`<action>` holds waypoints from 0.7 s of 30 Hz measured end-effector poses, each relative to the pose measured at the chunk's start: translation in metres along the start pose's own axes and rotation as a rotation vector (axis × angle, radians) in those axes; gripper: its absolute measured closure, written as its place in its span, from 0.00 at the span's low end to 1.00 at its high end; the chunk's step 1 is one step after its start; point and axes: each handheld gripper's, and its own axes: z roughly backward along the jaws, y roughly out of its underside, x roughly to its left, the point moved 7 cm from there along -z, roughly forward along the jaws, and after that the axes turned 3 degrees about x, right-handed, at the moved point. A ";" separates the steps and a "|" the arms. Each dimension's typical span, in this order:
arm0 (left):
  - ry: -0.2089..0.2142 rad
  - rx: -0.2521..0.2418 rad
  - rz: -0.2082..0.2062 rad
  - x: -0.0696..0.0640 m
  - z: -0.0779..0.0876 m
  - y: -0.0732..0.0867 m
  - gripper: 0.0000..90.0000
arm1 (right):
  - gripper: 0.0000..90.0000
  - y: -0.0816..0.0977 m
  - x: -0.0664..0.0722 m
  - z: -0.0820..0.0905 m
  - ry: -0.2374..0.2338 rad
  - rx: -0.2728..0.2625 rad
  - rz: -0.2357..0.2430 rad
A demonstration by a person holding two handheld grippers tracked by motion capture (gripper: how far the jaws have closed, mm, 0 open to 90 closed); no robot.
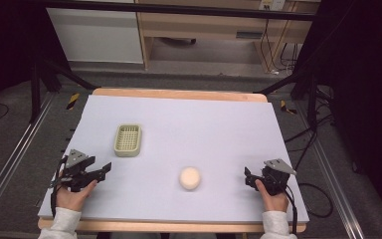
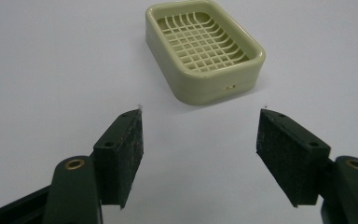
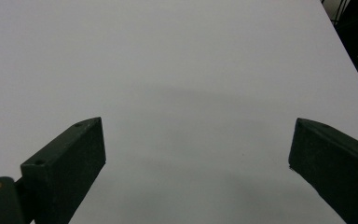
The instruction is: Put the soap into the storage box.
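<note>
A pale green soap dish (image 1: 128, 140) with a grid floor sits on the left half of the white table (image 1: 209, 124). A round cream lump (image 1: 190, 178), like a bar of soap, lies near the front centre. My left gripper (image 1: 103, 170) rests at the front left, short of the dish and pointing right. In the left gripper view the soap dish (image 2: 205, 49) lies ahead of my left gripper (image 2: 200, 116), whose jaws stand apart with nothing between them. My right gripper (image 1: 248, 178) sits at the front right, to the right of the lump. The right gripper (image 3: 198, 123) is open over bare table.
A wooden edge (image 1: 179, 93) borders the table's far side. Black frame legs (image 1: 42, 74) and cables (image 1: 308, 139) flank the table on the floor. A wooden shelf unit (image 1: 204, 30) stands beyond.
</note>
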 end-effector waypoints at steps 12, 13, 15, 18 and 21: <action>0.022 -0.019 -0.013 -0.008 0.005 -0.008 0.33 | 0.04 -0.001 0.002 0.003 -0.010 -0.017 0.001; 0.033 -0.021 -0.004 -0.009 0.005 -0.008 0.33 | 0.04 -0.001 0.002 0.003 -0.013 -0.017 0.002; 0.036 -0.019 -0.006 -0.010 0.005 -0.009 0.33 | 0.04 0.000 0.003 0.002 -0.017 -0.015 0.001; 0.049 -0.015 -0.009 -0.014 0.003 -0.009 0.32 | 0.04 0.000 0.002 0.001 -0.017 -0.010 0.001; 0.059 -0.013 -0.015 -0.018 0.003 -0.010 0.31 | 0.04 0.000 0.002 0.002 -0.019 -0.011 -0.002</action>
